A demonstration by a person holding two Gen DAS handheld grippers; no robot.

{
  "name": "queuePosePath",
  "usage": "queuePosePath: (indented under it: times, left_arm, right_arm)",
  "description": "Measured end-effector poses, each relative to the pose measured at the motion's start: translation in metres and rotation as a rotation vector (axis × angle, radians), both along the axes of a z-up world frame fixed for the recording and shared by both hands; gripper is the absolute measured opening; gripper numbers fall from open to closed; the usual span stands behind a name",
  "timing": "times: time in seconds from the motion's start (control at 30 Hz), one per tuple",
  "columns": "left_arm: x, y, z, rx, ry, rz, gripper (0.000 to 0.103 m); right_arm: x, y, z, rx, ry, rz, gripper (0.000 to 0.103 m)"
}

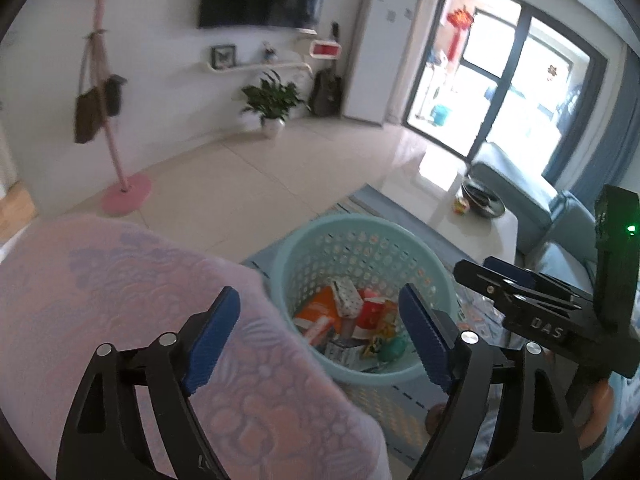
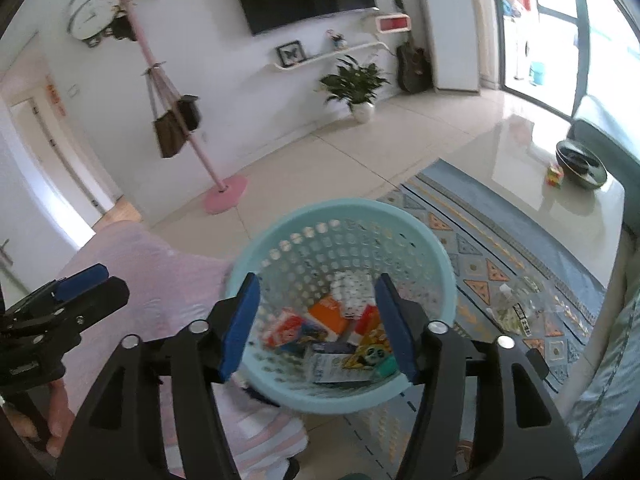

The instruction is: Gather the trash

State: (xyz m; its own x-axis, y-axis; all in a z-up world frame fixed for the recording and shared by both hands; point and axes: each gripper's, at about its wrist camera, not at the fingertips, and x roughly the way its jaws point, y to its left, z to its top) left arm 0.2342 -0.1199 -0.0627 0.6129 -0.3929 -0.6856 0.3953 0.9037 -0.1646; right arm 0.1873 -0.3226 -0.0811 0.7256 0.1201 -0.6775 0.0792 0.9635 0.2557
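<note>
A light blue perforated basket (image 1: 308, 256) stands on the rug and holds several pieces of trash (image 1: 348, 320): cartons, wrappers, a green lump. It also shows in the right wrist view (image 2: 280, 232) with its trash (image 2: 340, 332). My left gripper (image 1: 320, 332) is open and empty above the basket's near left side. My right gripper (image 2: 316, 324) is open and empty, hovering over the basket. The right gripper shows in the left wrist view (image 1: 496, 276), apparently shut there. The left gripper appears at the left edge of the right wrist view (image 2: 80, 280). A clear plastic bottle (image 2: 516, 308) lies on the rug to the right.
A pink patterned cushion or sofa arm (image 1: 132, 300) is left of the basket. A glass coffee table (image 2: 532, 168) holds a dark bowl (image 2: 580, 164) and a small cube (image 2: 554, 174). A pink coat stand (image 2: 224, 196) and a potted plant (image 2: 360, 88) stand beyond.
</note>
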Motion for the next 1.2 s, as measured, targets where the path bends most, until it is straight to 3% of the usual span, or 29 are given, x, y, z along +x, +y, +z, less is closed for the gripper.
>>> queuePosePath:
  times: [0.13,0.2,0.33,0.47,0.63,0.77,1.0,1.2]
  left_arm:
    - [-0.034,0.021,0.01,0.019,-0.072,0.074,0.081]
    - [-0.053,0.032,0.013,0.037,-0.113,0.124,0.082]
    - [-0.083,0.047,0.014,0.085,-0.205,0.223,0.084]
    - [-0.114,0.061,0.008,0.134,-0.397,0.383,0.086]
    - [-0.115,0.076,0.003,0.074,-0.387,0.427,0.087]
    - [-0.111,0.078,-0.005,0.087,-0.363,0.434,0.087]
    - [-0.113,0.083,0.0,0.069,-0.373,0.44,0.09]
    - [-0.118,0.082,-0.004,0.069,-0.375,0.444,0.091]
  right_arm:
    - [-0.025,0.015,0.017,0.054,-0.082,0.045,0.075]
    - [-0.035,0.021,0.023,0.077,-0.111,0.062,0.075]
    - [-0.055,0.041,0.033,0.024,-0.184,0.059,0.075]
    - [-0.067,0.056,0.034,0.027,-0.227,0.082,0.076]
    - [-0.077,0.073,0.036,-0.092,-0.269,0.045,0.076]
    - [-0.09,0.085,0.032,-0.185,-0.319,0.001,0.076]
    - [-0.111,0.096,0.023,-0.262,-0.405,-0.077,0.076]
    - [-0.112,0.095,0.019,-0.267,-0.401,-0.088,0.076]
